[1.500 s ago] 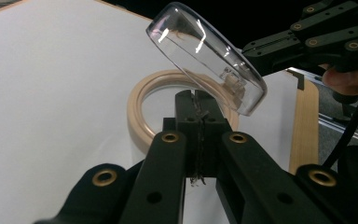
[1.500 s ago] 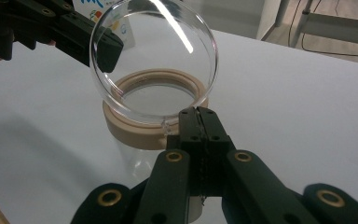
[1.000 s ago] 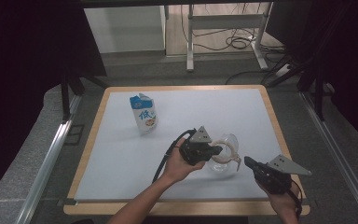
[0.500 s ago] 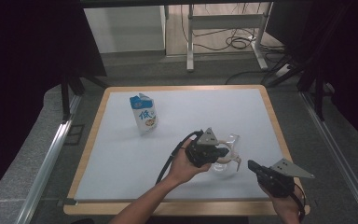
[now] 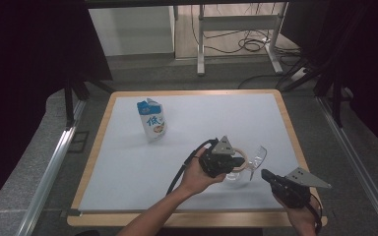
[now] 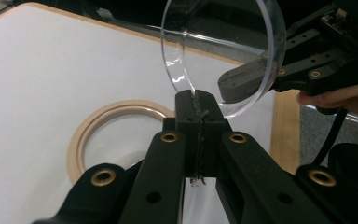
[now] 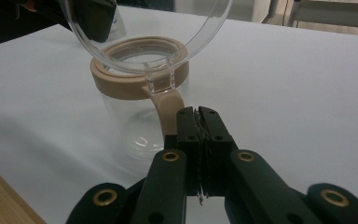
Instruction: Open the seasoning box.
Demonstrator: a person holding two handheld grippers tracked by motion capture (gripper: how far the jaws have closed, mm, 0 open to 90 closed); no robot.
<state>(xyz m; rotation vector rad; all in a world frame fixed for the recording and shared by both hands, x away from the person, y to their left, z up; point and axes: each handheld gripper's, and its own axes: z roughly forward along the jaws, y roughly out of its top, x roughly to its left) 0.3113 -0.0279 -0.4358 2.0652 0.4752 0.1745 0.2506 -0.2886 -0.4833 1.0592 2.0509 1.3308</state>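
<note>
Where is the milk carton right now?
In the high view the milk carton stands upright in the far left part of the white table, alone, well away from the clear jar and both grippers near the front right.

My left forearm (image 5: 152, 216) reaches in from six o'clock toward one o'clock, my left hand (image 5: 197, 174) wrapped around the left black two-jaw hand-held gripper (image 5: 234, 164), its jaws pressed together. At four o'clock, my right hand (image 5: 302, 216) holds the right black hand-held gripper (image 5: 267, 174) pointing toward ten o'clock, jaws also closed together.
</note>
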